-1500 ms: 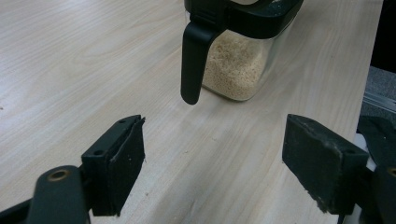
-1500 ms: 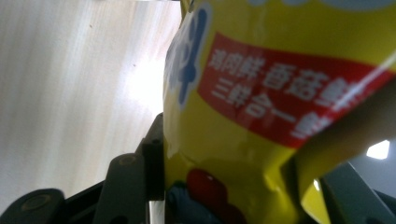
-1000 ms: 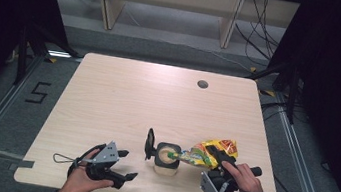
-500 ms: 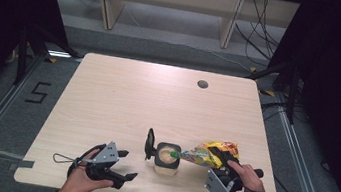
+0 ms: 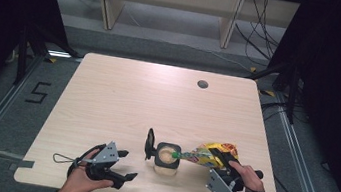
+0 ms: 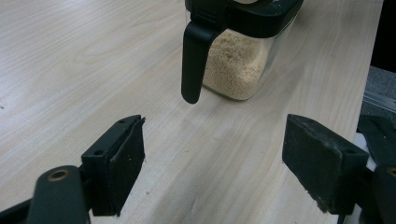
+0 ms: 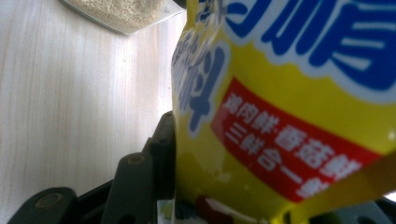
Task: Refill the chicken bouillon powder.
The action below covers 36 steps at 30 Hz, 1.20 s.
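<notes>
Pouring: I tip the pouch (image 5: 210, 154) in my right gripper (image 5: 222, 160) so its green spout (image 5: 176, 154) sits over the open jar (image 5: 168, 157), just ahead of the jaws.
Right grip: jaws about half closed, pads pressing the pouch's yellow body (image 7: 280, 116); they have just been closing a little further on it, pouch between them.
Left grip: left gripper (image 5: 121, 164) rests on the table (image 5: 122, 99), jaws wide apart (image 6: 210, 158), nothing between them; the jar stands just ahead of it, apart from the pads.
Doing it well: I judge that I should keep the spout centred over the jar mouth and low, squeeze gently and evenly so the flow stays thin, and tilt no further than needed.
Risk: a hard squeeze could, I think, spurt powder past the rim onto the table; the light jar might shift if the spout nudges it.
Help: I could bring the left jaws to the jar wall to steady it.
Jar: clear body, black rim, flip lid (image 5: 150, 143) standing open on the side toward my left gripper, handle (image 6: 194, 60) hanging down.
Jar contents: pale beige granules (image 6: 233, 65), up to roughly the upper half.
Pouch contents: hidden; I cannot tell how much is left.
</notes>
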### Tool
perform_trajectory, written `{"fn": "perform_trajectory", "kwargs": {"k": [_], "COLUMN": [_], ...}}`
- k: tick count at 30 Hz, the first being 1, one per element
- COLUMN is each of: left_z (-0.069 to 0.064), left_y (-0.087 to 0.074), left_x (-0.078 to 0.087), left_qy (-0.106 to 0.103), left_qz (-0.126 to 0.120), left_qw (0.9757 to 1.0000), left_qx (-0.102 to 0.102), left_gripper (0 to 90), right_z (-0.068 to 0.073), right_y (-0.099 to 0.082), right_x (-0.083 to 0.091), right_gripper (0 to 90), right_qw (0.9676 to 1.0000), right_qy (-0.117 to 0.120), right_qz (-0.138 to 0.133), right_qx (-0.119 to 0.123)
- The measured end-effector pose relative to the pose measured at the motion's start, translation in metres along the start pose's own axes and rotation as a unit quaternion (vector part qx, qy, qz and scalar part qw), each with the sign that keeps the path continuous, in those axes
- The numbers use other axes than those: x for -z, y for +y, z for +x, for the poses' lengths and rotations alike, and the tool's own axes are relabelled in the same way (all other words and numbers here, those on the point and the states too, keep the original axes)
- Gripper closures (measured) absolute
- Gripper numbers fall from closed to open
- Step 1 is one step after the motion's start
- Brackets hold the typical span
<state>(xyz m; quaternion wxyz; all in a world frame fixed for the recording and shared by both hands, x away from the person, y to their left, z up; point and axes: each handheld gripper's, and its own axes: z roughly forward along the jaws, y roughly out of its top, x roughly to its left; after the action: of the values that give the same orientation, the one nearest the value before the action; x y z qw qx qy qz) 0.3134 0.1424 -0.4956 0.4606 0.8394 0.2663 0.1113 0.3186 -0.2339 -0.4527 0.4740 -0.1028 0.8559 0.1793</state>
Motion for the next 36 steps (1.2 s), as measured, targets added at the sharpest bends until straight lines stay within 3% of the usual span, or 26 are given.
{"fn": "perform_trajectory", "kwargs": {"k": [1, 3, 4, 5, 6, 7, 8, 9, 10, 11, 12, 13, 14, 17, 18, 21, 22, 23, 24, 25, 27, 30, 32, 33, 34, 36], "left_z": [0.000, 0.000, 0.000, 0.000, 0.000, 0.000, 0.000, 0.000, 0.001, 0.001, 0.001, 0.000, 0.001, 0.001, 0.001, 0.000, 0.000, -0.001, 0.000, 0.000, 0.000, 0.000, 0.000, 0.000, 0.000, 0.000], "left_y": [0.000, 0.000, 0.000, 0.000, 0.000, 0.000, 0.000, 0.000, 0.000, 0.000, 0.000, 0.000, 0.000, 0.000, 0.000, 0.000, 0.000, 0.000, 0.000, 0.000, 0.000, 0.000, 0.000, 0.000, 0.000, 0.000], "left_x": [0.000, 0.000, 0.000, 0.000, 0.000, -0.001, -0.001, -0.001, -0.002, -0.001, -0.001, -0.001, -0.001, -0.001, 0.000, -0.001, 0.000, -0.001, 0.000, 0.000, 0.000, 0.000, 0.000, 0.000, 0.000, 0.000], "left_qy": [0.000, 0.002, 0.002, -0.001, -0.002, -0.006, -0.005, -0.005, -0.007, -0.007, -0.006, -0.004, -0.006, -0.005, -0.007, -0.004, -0.006, -0.004, 0.001, 0.000, -0.003, -0.001, -0.003, 0.001, 0.001, -0.002], "left_qz": [0.000, 0.000, 0.000, 0.000, 0.000, 0.001, 0.000, -0.003, -0.004, -0.001, 0.000, 0.001, 0.000, 0.000, 0.001, 0.000, 0.002, -0.001, 0.001, 0.001, -0.001, -0.001, 0.000, 0.000, 0.000, 0.000], "left_qw": [1.0000, 1.0000, 1.0000, 1.0000, 1.0000, 1.0000, 1.0000, 1.0000, 1.0000, 1.0000, 0.9999, 1.0000, 1.0000, 0.9999, 0.9999, 1.0000, 1.0000, 1.0000, 1.0000, 1.0000, 1.0000, 1.0000, 1.0000, 1.0000, 1.0000, 1.0000], "left_qx": [-0.002, 0.005, 0.004, 0.004, 0.004, 0.000, -0.003, -0.001, -0.003, -0.006, -0.009, -0.001, -0.007, -0.008, -0.010, -0.002, -0.002, 0.005, 0.003, 0.002, 0.005, 0.003, 0.003, 0.004, 0.004, 0.004], "left_gripper": [20.7, 20.7, 20.7, 20.7, 20.7, 20.7, 20.7, 20.7, 20.7, 20.7, 20.6, 20.7, 20.7, 20.7, 20.7, 20.7, 20.6, 20.7, 20.7, 20.7, 20.6, 20.7, 20.7, 20.7, 20.7, 20.7], "right_z": [0.004, 0.001, 0.006, 0.004, 0.006, 0.005, 0.002, 0.002, 0.006, 0.003, 0.003, 0.007, 0.006, 0.006, 0.002, 0.002, 0.004, 0.001, 0.000, 0.003, 0.000, 0.000, -0.002, -0.001, -0.002, -0.002], "right_y": [-0.001, -0.001, -0.002, -0.002, -0.003, -0.003, -0.002, -0.001, -0.001, 0.000, 0.000, -0.001, -0.001, -0.001, -0.002, -0.002, -0.003, -0.004, -0.005, -0.006, -0.009, -0.014, -0.017, -0.018, -0.020, -0.023], "right_x": [0.000, -0.001, 0.000, -0.001, -0.001, -0.002, -0.003, -0.004, -0.005, -0.007, -0.008, -0.008, -0.009, -0.008, -0.008, -0.007, -0.007, -0.007, -0.007, -0.006, -0.005, -0.003, -0.004, -0.003, -0.004, -0.004], "right_gripper": [56.4, 56.8, 57.1, 57.3, 57.7, 57.8, 57.8, 57.9, 57.9, 57.9, 58.0, 58.0, 58.1, 58.6, 58.7, 58.7, 58.8, 58.8, 58.8, 58.9, 58.9, 59.1, 59.3, 59.4, 59.4, 59.5], "right_qw": [0.9994, 0.9998, 0.9978, 0.9987, 0.9975, 0.9976, 0.9987, 0.9989, 0.9966, 0.9978, 0.9977, 0.9957, 0.9967, 0.9961, 0.9977, 0.9972, 0.9954, 0.9964, 0.9959, 0.9931, 0.9927, 0.9847, 0.9858, 0.9829, 0.9831, 0.9799], "right_qy": [0.009, 0.012, 0.019, 0.017, 0.017, 0.018, 0.023, 0.019, 0.027, 0.031, 0.034, 0.035, 0.035, 0.033, 0.025, 0.026, 0.026, 0.025, 0.028, 0.028, 0.030, 0.035, 0.035, 0.035, 0.038, 0.038], "right_qz": [0.006, 0.003, 0.011, 0.007, 0.010, 0.012, 0.012, 0.012, 0.016, 0.016, 0.017, 0.022, 0.025, 0.023, 0.010, 0.007, 0.005, -0.001, -0.004, -0.001, -0.009, -0.024, -0.031, -0.029, -0.035, -0.034], "right_qx": [-0.033, -0.012, -0.063, -0.047, -0.068, -0.065, -0.044, -0.042, -0.076, -0.057, -0.057, -0.083, -0.068, -0.079, -0.062, -0.070, -0.092, -0.081, -0.086, -0.114, -0.117, -0.169, -0.161, -0.179, -0.176, -0.193]}}
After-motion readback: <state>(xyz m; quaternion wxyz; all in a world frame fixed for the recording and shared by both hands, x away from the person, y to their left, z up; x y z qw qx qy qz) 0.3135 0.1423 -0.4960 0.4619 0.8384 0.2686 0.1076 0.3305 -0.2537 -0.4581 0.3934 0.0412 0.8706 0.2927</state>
